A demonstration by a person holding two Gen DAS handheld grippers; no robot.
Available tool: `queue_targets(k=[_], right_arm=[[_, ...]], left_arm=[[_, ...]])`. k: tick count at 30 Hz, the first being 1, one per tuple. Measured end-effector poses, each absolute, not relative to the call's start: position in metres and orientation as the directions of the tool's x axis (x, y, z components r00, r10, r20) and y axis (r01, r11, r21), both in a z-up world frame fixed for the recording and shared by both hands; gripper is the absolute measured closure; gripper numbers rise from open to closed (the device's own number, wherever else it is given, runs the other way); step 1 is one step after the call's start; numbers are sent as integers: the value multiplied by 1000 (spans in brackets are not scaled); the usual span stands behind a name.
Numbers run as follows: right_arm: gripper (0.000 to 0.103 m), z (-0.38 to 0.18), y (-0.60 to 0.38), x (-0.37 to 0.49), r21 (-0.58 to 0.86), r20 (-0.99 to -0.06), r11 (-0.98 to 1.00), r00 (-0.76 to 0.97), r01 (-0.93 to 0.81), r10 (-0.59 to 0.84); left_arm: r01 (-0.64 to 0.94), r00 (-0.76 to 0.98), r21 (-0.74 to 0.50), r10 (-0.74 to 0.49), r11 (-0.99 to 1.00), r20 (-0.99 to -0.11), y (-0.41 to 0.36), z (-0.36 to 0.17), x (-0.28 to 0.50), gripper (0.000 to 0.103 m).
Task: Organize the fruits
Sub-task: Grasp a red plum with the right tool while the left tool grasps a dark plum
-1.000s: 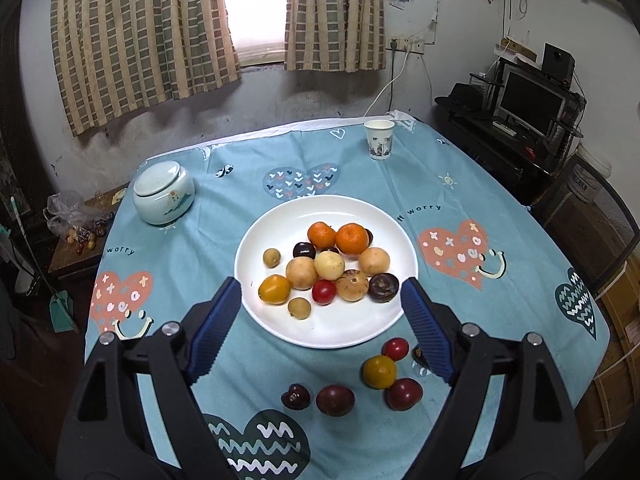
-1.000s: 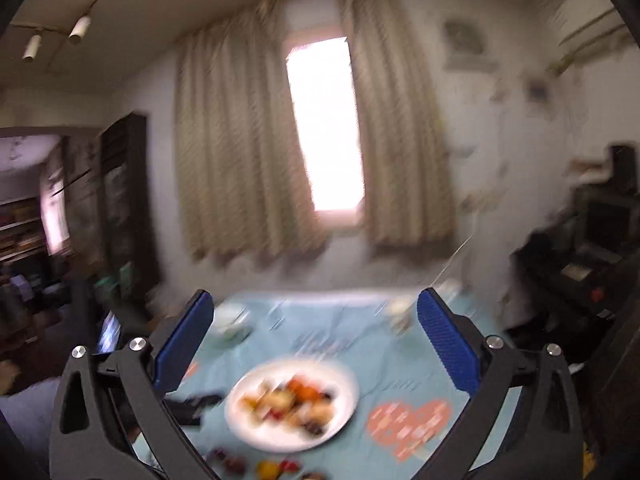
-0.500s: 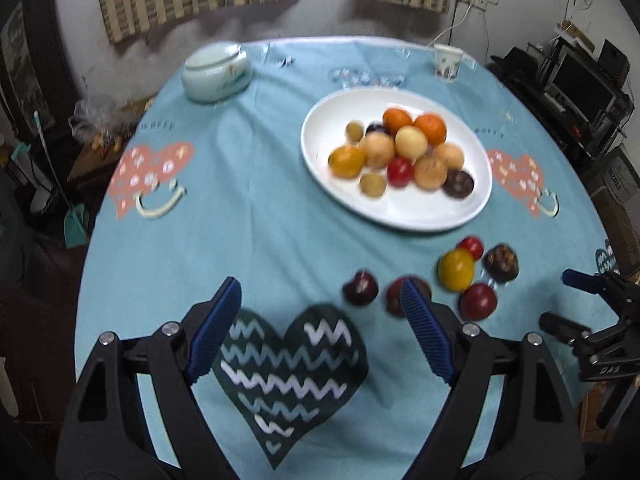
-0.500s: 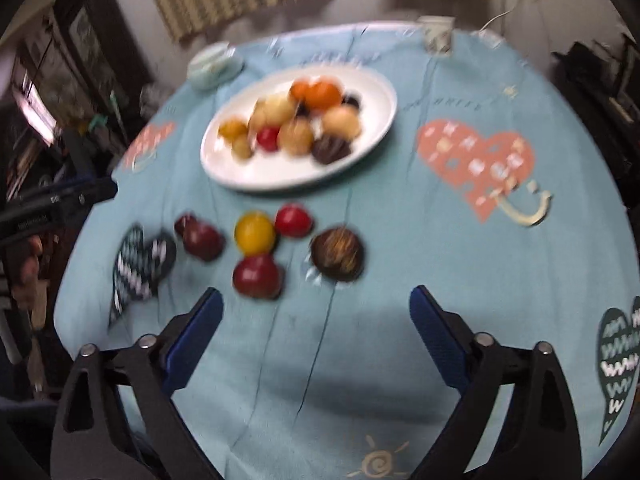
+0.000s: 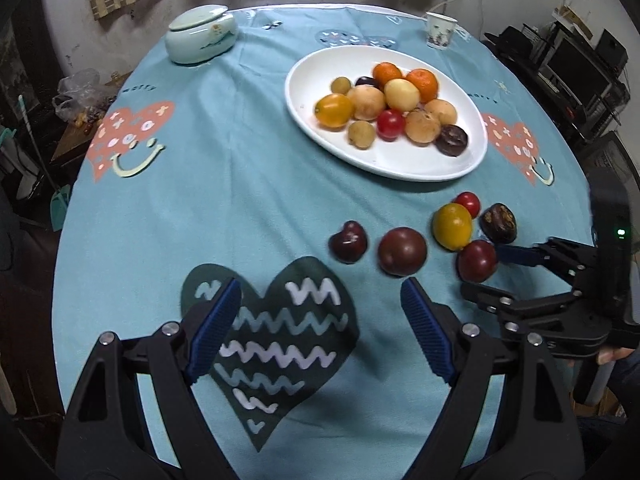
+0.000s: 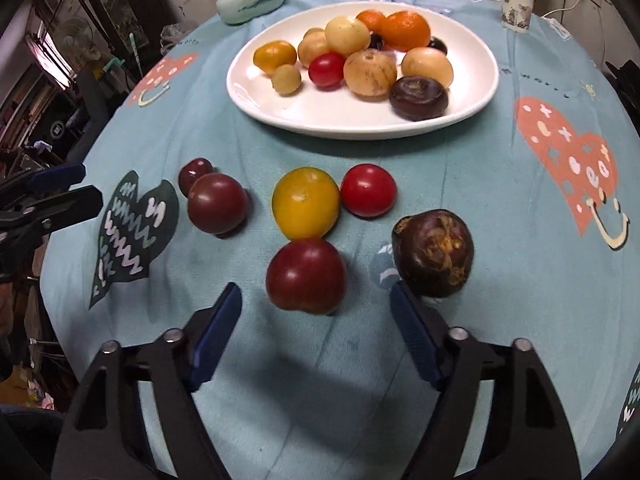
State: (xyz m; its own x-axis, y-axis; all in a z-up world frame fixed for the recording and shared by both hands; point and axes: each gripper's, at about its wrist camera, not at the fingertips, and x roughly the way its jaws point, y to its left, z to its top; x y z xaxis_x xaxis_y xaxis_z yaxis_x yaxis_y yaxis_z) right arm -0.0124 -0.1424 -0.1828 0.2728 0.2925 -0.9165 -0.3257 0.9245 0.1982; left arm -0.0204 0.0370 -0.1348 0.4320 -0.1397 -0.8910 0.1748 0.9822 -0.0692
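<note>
A white plate (image 5: 412,166) (image 6: 304,120) holds several fruits, among them oranges (image 6: 404,30), a red tomato (image 6: 326,69) and a yellow one (image 6: 274,55). Loose fruits lie on the cloth in front of it: a dark red plum (image 6: 306,276) (image 5: 477,261), a yellow fruit (image 6: 306,202) (image 5: 452,226), a red tomato (image 6: 368,190), a dark rough fruit (image 6: 434,252) (image 5: 498,222), a dark plum (image 6: 217,203) (image 5: 402,251) and a small dark fruit (image 5: 348,241). My right gripper (image 6: 316,330) is open just before the dark red plum. My left gripper (image 5: 322,330) is open and empty over the dark heart print.
A pale green lidded jar (image 5: 202,34) stands at the far left and a paper cup (image 5: 440,30) at the far right. The round table's edge (image 5: 68,280) drops off to the left. Shelves with electronics (image 5: 572,60) stand on the right.
Both grippers have tilted down and come low over the table. The right gripper has closed in on the loose fruits; the left has drawn back toward the near edge.
</note>
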Motion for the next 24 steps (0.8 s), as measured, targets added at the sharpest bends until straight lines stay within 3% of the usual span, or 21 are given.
queue_targets(k=[2,3,9,12,14,16,17,20,24], right_arm=[[48,-185,-139,-12,183,-922,923,266,-338,280],[63,-185,-139,-12,186,-921,920,265,-346,286],[63,-177,-162,-22,248,-912,921,247,-301,326],[63,-176,-175,-29,263,-911,929,250,-261,328],[63,-175,-180,-34,270,-910,931,251,-244,330],[63,-175,-182,-36,274,-910,933,251,-232,330],[64,-175,-183,-38,279,-910,933,248,-226,332],[63,-174,-184,-42,290,-906,931,250,-221,342],[63,-175,-182,-46,290,-907,930,247,-224,342]], left_arm=[[209,422,-76,-160,975,-893,25,-135,-18,20],[225,416,-80,-170,971,-893,19,-136,-17,20],[345,387,-76,-216,935,-896,-18,-143,-9,20],[409,403,-8,-189,912,-896,-35,-150,-6,23],[454,399,27,-177,890,-900,-44,-158,-2,32],[484,381,53,-156,873,-911,-49,-167,3,54],[496,366,62,-144,866,-920,-51,-172,6,59],[509,369,106,-105,854,-923,-50,-181,12,60],[535,362,94,-127,839,-924,-52,-182,14,54]])
